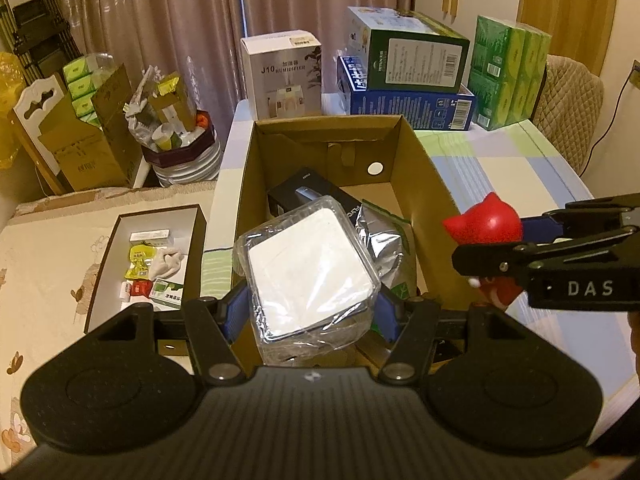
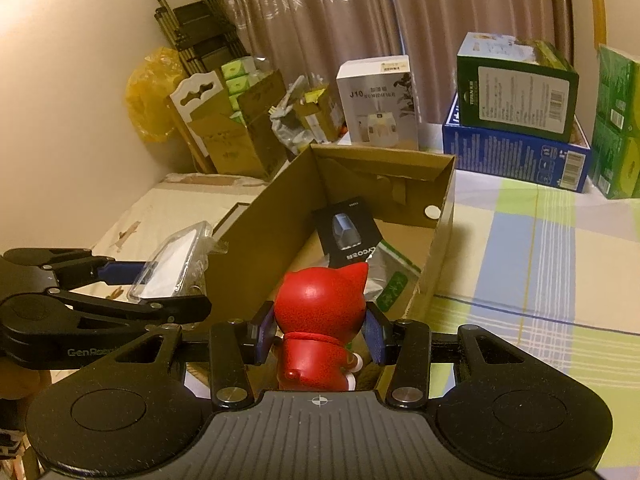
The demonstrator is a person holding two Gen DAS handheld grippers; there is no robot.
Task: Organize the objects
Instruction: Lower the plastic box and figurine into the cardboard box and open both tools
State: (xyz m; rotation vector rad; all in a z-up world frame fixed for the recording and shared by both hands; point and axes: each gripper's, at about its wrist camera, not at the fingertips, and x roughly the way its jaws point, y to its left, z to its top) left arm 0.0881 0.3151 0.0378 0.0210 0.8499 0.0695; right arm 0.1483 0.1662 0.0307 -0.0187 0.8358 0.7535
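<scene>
Checked tablecloth under open cardboard box. Left gripper angled down over box's near end, clamped on clear-wrapped white square pack. Right gripper beside box's right wall, clamped on glossy red cat figurine, upright, ears up.

The clear packet covers much of the cardboard box floor and part of the black carton and silver pouch. The red figurine shows only its back; its face is unseen. Box print is too small to read.
</scene>
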